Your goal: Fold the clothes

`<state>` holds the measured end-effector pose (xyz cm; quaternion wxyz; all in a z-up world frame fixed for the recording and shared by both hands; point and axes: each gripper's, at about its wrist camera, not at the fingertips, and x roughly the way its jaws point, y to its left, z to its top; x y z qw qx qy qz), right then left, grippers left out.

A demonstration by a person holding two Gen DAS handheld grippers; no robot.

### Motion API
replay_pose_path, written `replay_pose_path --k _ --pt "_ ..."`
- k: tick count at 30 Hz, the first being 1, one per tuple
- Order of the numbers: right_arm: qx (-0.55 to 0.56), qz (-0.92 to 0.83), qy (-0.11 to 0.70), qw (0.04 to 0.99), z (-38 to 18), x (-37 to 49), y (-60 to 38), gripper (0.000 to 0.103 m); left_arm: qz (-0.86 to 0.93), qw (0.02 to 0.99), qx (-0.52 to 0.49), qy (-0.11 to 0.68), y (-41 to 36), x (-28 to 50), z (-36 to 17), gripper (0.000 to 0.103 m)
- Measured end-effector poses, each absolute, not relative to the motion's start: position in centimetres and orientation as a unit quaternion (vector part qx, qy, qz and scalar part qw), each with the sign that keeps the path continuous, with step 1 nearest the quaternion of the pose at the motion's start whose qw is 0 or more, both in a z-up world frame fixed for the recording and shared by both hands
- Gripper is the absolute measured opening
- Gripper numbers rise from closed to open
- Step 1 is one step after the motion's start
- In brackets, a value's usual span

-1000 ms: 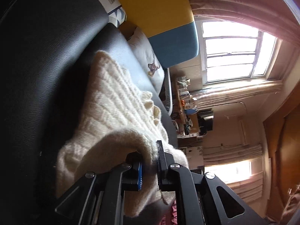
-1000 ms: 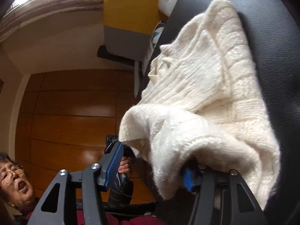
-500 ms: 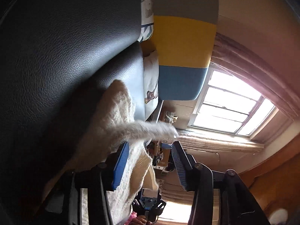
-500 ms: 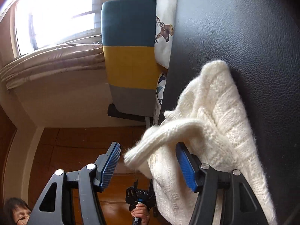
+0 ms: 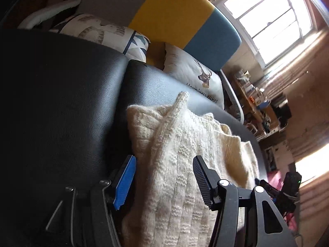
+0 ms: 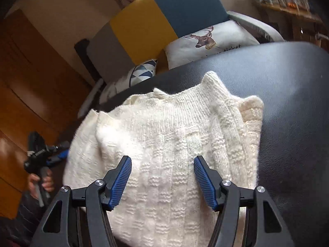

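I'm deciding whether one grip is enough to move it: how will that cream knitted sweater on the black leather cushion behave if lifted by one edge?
The cream knitted sweater would likely droop: its folded layers already sag and bunch. The chunky, fuzzy knit should grip ribbed pads well. On the smooth black leather cushion it may slide when pushed.

Both grippers same build: black angular linkage arms, silver round screw heads at pivots, ribbed blue pads on fingers. Left gripper (image 5: 164, 182), right gripper (image 6: 163, 182). Triangular cutouts in outer links. Person's hand (image 6: 40, 182) with dark ribbed sleeve (image 6: 24, 214).
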<state>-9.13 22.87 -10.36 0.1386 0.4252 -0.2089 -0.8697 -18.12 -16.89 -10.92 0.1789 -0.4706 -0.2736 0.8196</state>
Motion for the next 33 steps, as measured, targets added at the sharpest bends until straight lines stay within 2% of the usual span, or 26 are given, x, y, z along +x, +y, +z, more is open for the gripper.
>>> replay_pose_path --k 1,2,3,4,6,8,10,11,13,15,17,19,22,25,31,33 --pt "0.426 -0.874 -0.192 0.13 -10.5 -9.1 22.6 0.065 0.824 0.18 -0.474 -0.252 -16.4 -18.2 -10.9 0.056" --pt "0.427 -0.879 -0.175 0.122 -10.7 -9.1 22.2 0.065 0.829 0.181 -0.477 -0.229 -15.8 -18.2 -10.8 0.05" --pt "0.431 -0.882 -0.154 0.115 -10.9 -9.1 22.0 0.063 0.833 0.183 -0.48 -0.207 -15.3 -18.3 -10.8 0.017" --pt "0.437 -0.883 -0.131 0.109 -11.1 -9.3 21.7 0.063 0.836 0.184 -0.482 -0.185 -14.8 -18.3 -10.8 0.009" --pt "0.449 -0.884 -0.085 0.096 -11.5 -9.6 21.2 0.063 0.837 0.195 -0.464 -0.212 -15.5 -16.9 -9.7 0.006" --pt "0.455 -0.885 -0.051 0.089 -12.0 -9.5 21.0 0.063 0.832 0.164 -0.477 -0.233 -17.1 -15.9 -10.5 0.006" --pt "0.449 -0.887 -0.051 0.093 -12.6 -8.7 21.4 0.063 0.82 0.138 -0.503 -0.238 -18.3 -15.5 -12.8 0.008" --pt "0.447 -0.888 -0.055 0.094 -12.8 -8.8 21.5 0.063 0.82 0.133 -0.5 -0.245 -18.6 -15.3 -12.9 0.01" --pt "0.447 -0.888 -0.057 0.092 -12.9 -9.2 21.7 0.063 0.821 0.124 -0.494 -0.26 -19.0 -15.0 -13.0 0.021" --pt "0.449 -0.887 -0.053 0.094 -12.5 -9.2 21.7 0.063 0.842 0.11 -0.466 -0.249 -18.7 -14.7 -10.9 0.021" --pt "0.446 -0.888 -0.05 0.102 -11.8 -9.4 21.9 0.063 0.854 0.144 -0.454 -0.209 -16.3 -15.2 -9.4 0.023" --pt "0.434 -0.893 -0.047 0.112 -10.9 -9.8 22.2 0.063 0.863 0.178 -0.442 -0.169 -13.9 -15.6 -7.8 0.032" --pt "0.412 -0.902 -0.038 0.122 -9.3 -11.3 22.8 0.063 0.871 0.228 -0.421 -0.106 -10.2 -16.3 -5.4 0.035" --pt "0.423 -0.896 -0.025 0.13 -9.2 -13.9 22.7 0.063 0.859 0.234 -0.455 -0.034 -5.9 -18.5 -7.4 0.035" --pt "0.495 -0.862 0.005 0.112 -12.4 -19.4 22.0 0.064 0.843 0.233 -0.484 0.03 -2.5 -21.3 -11.4 0.036" --pt "0.514 -0.852 -0.008 0.098 -13.5 -20.3 22.2 0.07 0.849 0.235 -0.471 0.046 -2.1 -20.4 -11.8 0.036"
